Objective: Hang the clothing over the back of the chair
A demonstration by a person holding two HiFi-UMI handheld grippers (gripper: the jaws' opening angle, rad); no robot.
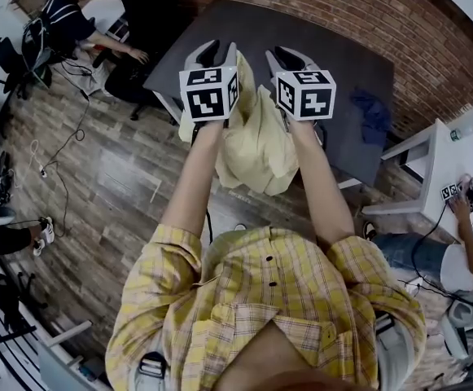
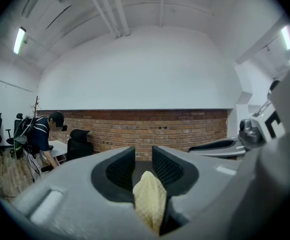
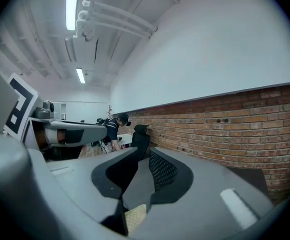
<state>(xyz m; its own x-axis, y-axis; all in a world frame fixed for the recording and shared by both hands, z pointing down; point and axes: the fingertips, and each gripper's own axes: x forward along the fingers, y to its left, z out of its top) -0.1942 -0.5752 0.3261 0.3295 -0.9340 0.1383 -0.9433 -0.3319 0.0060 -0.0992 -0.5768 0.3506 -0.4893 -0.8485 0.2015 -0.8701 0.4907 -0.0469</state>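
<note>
Clothing (image 1: 256,149), pale yellow and bunched, up in the air between the two grippers in the head view, on the near side of the dark counter (image 1: 334,63). Starts far, at the left gripper (image 1: 218,54) and right gripper (image 1: 293,58), which are side by side at one height, and trails near, past both wrists. Long axis therefore far to near in this view, most likely a downward hang seen from above. Loose end toward the person and a little to the right. No chair back to be made out under the clothing, so cannot tell whether draped over anything. Blue cloth (image 1: 374,114) on the counter's right part, well apart.

Left gripper view: fingers (image 2: 168,170) spread, with a fold of the clothing (image 2: 149,201) standing up between them at their root. Leans on the right one, not squeezed. Brick wall (image 2: 149,129) far ahead, nothing else in the gap.

Right gripper view: fingers (image 3: 163,171) likewise apart. Only a scrap of the clothing (image 3: 135,218) showing low at their root, seemingly loose.

Judged step: letting go, with the clothing lying in both gaps but pinched by neither. Next move calls for drawing both grippers away evenly, so that no fold snags and gets dragged along. Failing a chair back beneath, calls instead for a fresh pinch on both sides before the clothing slips.
</note>
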